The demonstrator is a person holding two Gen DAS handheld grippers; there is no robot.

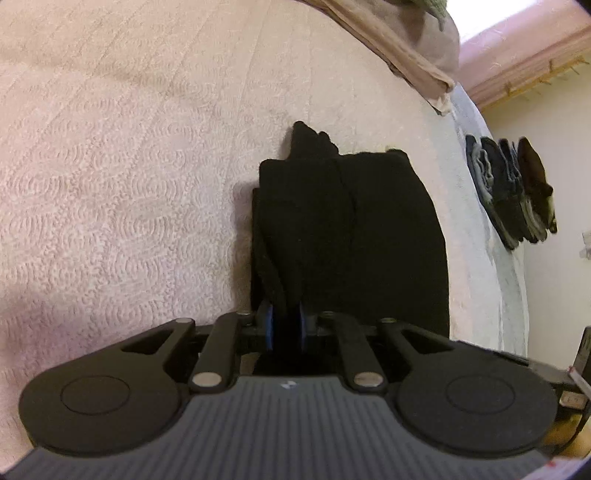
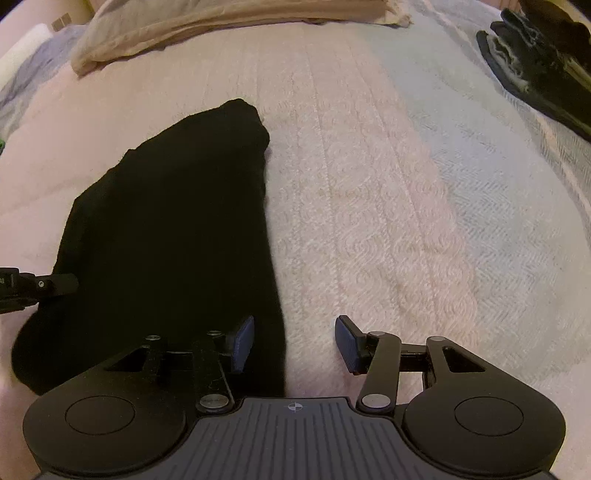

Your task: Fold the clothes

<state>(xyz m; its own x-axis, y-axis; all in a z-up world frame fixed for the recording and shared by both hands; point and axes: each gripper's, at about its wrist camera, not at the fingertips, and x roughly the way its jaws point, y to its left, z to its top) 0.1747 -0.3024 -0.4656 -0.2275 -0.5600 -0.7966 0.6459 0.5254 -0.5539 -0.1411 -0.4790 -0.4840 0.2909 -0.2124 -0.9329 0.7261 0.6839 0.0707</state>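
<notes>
A black garment [image 1: 347,236] lies folded lengthwise on the pink textured bedspread [image 1: 110,184]. My left gripper [image 1: 287,326] is shut on the garment's near edge, with a bunched fold of cloth pinched between the blue pads. In the right wrist view the same black garment [image 2: 166,236] stretches away on the left half. My right gripper [image 2: 294,343] stands open low over the bed, its left pad over the garment's right edge and its right pad over bare bedspread [image 2: 369,221]. The left gripper's tip [image 2: 55,284] shows at the left edge, on the garment.
A stack of folded dark clothes [image 1: 513,192] sits at the far right of the bed, seen also as the dark stack [image 2: 543,62] at top right. A beige pillow [image 2: 221,26] lies across the head of the bed. A pale grey blanket [image 2: 498,184] covers the right side.
</notes>
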